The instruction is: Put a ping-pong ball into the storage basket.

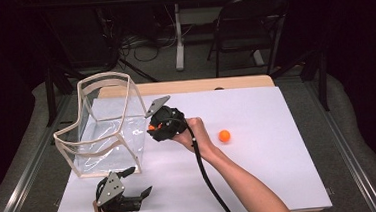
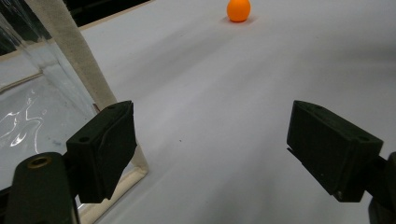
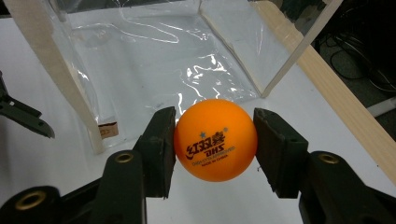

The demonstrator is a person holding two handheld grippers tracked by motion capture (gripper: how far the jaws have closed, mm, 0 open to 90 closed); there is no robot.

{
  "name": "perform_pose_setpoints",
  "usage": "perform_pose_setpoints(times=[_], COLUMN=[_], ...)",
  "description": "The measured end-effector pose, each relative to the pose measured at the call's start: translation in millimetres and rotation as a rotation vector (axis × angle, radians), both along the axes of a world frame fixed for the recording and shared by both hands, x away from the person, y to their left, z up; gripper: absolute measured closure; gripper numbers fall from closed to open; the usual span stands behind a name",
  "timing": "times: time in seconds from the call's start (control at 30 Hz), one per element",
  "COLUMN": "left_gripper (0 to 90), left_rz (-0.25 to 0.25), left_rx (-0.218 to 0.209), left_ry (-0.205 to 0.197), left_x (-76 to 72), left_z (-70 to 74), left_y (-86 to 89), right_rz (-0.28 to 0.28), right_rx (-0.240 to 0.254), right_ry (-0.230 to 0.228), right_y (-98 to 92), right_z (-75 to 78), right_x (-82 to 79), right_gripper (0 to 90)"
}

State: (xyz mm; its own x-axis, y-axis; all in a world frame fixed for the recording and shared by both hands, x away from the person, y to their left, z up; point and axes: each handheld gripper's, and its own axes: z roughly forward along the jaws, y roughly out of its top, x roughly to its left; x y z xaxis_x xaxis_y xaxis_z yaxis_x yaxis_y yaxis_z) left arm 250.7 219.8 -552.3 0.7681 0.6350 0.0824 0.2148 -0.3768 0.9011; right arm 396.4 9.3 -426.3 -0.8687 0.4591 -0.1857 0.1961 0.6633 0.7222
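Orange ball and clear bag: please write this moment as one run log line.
right gripper: shut on held orange ball, at clear bag opening | left gripper: open, by bag | second orange ball: on white table

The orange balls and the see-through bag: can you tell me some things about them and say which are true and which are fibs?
1. The right claw squeezes an orange ball between its pads. True.
2. The see-through bag already has a ball inside. False: the pictures show no ball in it.
3. A second orange ball lies loose on the white table. True.
4. The left claw is gripping the loose ball. False: its jaws stand wide open with nothing between them, near the bag's corner.
5. The bag lies flat and folded. False: it stands up, its mouth open at the top.
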Motion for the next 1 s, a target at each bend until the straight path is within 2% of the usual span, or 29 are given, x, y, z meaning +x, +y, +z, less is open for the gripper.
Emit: perform_pose_setpoints(times=[0.47,1.0], left_gripper=[15.8,15.7], left_rz=[-0.002,-0.004], left_rx=[-0.005,-0.010], left_ry=[0.002,0.006], left_x=[0.6,1.3], left_z=[-0.5,-1.2], left_y=[-0.1,-0.3], right_rz=[0.012,0.031], right_rx=[0.005,0.011], right_ry=[-0.023,-0.028], right_y=[6.0,13.4], right_z=[16.1,30.7], right_x=[2.0,2.5], right_gripper=[50.6,50.6])
